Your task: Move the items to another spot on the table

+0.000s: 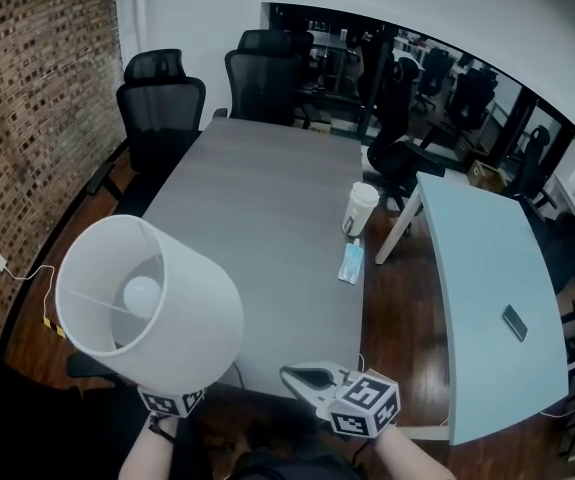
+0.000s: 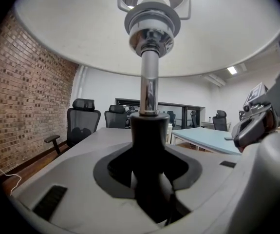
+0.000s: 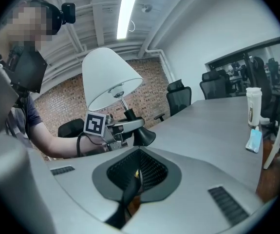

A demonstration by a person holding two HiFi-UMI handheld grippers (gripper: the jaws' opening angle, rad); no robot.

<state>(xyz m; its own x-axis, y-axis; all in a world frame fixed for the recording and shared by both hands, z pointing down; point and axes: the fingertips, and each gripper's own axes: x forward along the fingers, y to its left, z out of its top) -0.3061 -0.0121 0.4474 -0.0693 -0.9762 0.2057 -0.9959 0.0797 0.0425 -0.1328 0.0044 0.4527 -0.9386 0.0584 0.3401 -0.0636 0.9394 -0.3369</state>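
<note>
A table lamp with a white shade (image 1: 152,303) is lifted off the grey table (image 1: 257,208) at its near left corner, tilted so its bulb faces me. My left gripper (image 2: 149,177) is shut on the lamp's black neck (image 2: 148,135), below the chrome stem (image 2: 149,89). In the head view only its marker cube (image 1: 172,401) shows under the shade. My right gripper (image 1: 291,373) hovers at the table's near edge, shut and empty, pointing left toward the lamp (image 3: 108,77). A white cup (image 1: 359,208) and a blue packet (image 1: 351,262) sit by the table's right edge.
A pale blue table (image 1: 487,268) with a dark phone (image 1: 514,322) stands to the right across a narrow gap. Black office chairs (image 1: 162,108) line the far end. A brick wall (image 1: 27,118) runs along the left, with a cable (image 1: 27,273) on the wooden floor.
</note>
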